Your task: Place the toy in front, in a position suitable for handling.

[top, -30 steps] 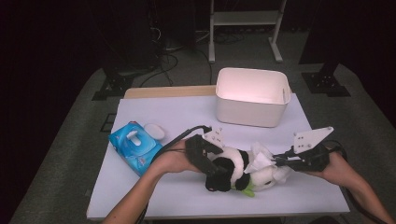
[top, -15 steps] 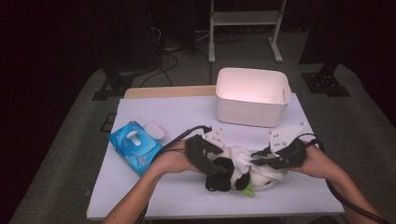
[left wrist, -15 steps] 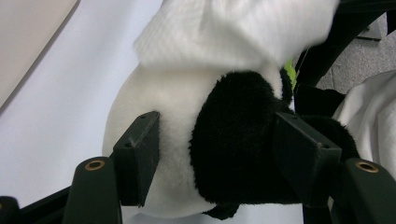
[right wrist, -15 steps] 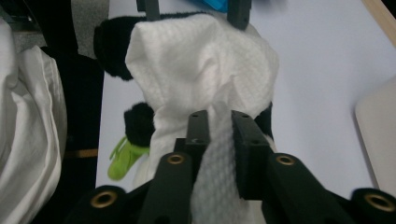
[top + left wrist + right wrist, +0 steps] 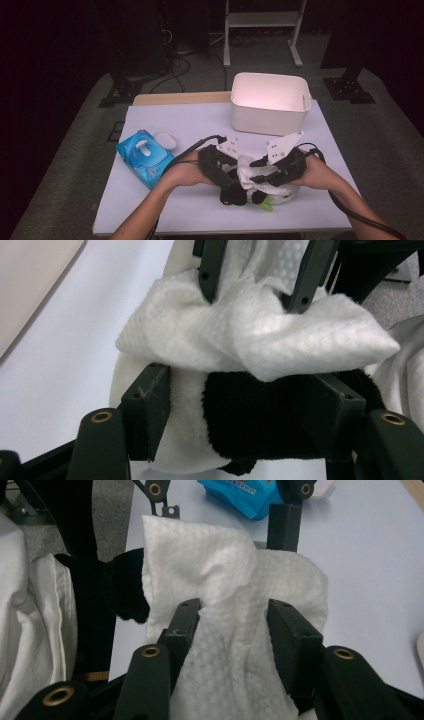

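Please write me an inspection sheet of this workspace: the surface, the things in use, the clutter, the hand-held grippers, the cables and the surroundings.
Surface: white table, bare at the far left.
Job's things: black and white plush toy at the near edge; white wipe draped on it.
Clutter: blue wipes pack with its lid open; white bin at the far right; wooden board at the far edge.
Grippers: left hand-held gripper around the toy; right hand-held gripper pinching the wipe.
Cables: one black cable trails from the left hand-held gripper, another from the right.
Surroundings: grey carpet, floor cables, white stand, dark room.
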`<state>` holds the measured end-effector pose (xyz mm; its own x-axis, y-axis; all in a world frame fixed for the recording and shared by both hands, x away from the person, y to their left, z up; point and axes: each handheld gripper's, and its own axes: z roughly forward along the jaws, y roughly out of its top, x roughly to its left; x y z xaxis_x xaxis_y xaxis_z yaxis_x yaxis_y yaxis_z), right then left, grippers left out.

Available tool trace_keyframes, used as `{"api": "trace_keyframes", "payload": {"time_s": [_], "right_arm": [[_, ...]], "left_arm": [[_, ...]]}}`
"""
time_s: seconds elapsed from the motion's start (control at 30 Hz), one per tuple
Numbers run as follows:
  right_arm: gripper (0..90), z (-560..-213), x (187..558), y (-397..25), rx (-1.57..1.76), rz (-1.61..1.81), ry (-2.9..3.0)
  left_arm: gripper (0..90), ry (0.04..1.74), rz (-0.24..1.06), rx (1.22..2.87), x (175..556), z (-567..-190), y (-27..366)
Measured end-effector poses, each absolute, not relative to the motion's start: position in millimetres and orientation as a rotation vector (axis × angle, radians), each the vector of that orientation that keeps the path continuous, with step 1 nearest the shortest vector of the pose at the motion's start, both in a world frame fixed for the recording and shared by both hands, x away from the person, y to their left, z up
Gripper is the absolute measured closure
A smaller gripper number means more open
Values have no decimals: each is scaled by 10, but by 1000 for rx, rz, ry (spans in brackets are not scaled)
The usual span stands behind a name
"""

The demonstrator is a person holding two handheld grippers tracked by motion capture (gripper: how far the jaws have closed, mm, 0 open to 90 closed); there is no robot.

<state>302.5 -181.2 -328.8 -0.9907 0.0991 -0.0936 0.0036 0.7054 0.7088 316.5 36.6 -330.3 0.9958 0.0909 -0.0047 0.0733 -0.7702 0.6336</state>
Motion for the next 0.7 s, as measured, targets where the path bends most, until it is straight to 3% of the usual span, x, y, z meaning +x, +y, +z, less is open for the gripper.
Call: {"api": "trace_keyframes", "payload": {"time_s": [0.3,0.7], "right_arm": [[815,-3338,3030,-1896,68,1199,2779],[860,-3328,3010,-2148,121,1104,2792]], "left_arm": [[337,104,24,2437,3145,-3321,367],[337,106,16,2429,3149,-3326,385]]}}
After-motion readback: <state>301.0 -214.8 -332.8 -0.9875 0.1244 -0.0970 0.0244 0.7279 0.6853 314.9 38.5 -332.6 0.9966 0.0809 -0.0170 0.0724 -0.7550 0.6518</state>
